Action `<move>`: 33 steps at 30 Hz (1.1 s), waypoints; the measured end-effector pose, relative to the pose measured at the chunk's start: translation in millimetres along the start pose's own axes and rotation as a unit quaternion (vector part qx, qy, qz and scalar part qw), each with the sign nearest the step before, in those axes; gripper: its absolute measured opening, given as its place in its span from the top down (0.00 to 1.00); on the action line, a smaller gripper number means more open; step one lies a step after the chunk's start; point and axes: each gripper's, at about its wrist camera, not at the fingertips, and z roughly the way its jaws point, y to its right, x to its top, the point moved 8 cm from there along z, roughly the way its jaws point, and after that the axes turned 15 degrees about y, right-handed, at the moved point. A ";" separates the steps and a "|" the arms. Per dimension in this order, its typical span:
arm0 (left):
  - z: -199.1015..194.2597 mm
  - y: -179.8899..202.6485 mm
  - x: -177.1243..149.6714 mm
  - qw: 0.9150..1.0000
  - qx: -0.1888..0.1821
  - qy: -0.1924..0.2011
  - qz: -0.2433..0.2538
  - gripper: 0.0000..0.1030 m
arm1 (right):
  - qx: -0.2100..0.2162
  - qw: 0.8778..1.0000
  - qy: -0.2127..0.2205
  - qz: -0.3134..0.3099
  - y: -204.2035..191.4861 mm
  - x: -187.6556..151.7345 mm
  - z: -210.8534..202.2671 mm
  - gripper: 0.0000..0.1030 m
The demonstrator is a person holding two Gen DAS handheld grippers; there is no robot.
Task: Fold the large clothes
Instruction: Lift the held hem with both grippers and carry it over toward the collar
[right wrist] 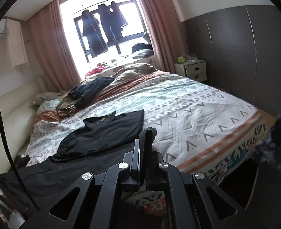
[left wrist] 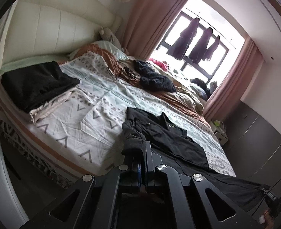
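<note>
Black garment (left wrist: 171,143) hem hidden beneath both closed grippers

Home bedrm: bed (right wrist: 207,114); curtains (right wrist: 50,43)

Your matt black cloth shirt (left wrist: 171,141), soft printed cotton bedspread (left wrist: 94,118), matt black claw (left wrist: 143,152) with shiny metal pivots, padded cream headboard (left wrist: 50,28)

We note a patterned bedspread (right wrist: 188,103) with grey chevrons and an orange stripe along its near edge. Far across the bed, pink curtains (right wrist: 49,43) frame a bright window (right wrist: 110,28) where dark garments (right wrist: 94,32) hang. A white nightstand (right wrist: 193,69) stands at the far right beside a grey wardrobe (right wrist: 235,53). A cream padded headboard (left wrist: 50,26) runs along the left, a stuffed toy (left wrist: 107,35) against it.
</note>
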 end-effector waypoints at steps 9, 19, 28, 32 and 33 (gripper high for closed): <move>27.8 -1.9 8.0 1.000 0.011 0.001 0.013 0.98 | -0.015 0.999 0.008 -0.032 -15.0 10.4 27.6 0.97; 88.7 15.6 35.2 0.999 0.021 0.007 0.042 0.98 | -0.017 0.999 0.004 -0.035 -30.5 26.3 94.2 0.97; 155.3 43.3 63.9 0.997 0.027 0.013 0.073 0.98 | -0.022 1.000 0.012 -0.014 -43.4 49.6 156.4 0.97; 187.5 58.7 77.7 0.996 0.028 0.019 0.088 0.98 | -0.031 0.999 0.017 -0.006 -47.0 60.8 189.8 0.97; 196.7 62.7 81.7 0.995 0.029 0.020 0.092 0.98 | -0.032 0.999 0.018 -0.003 -48.0 63.9 199.0 0.97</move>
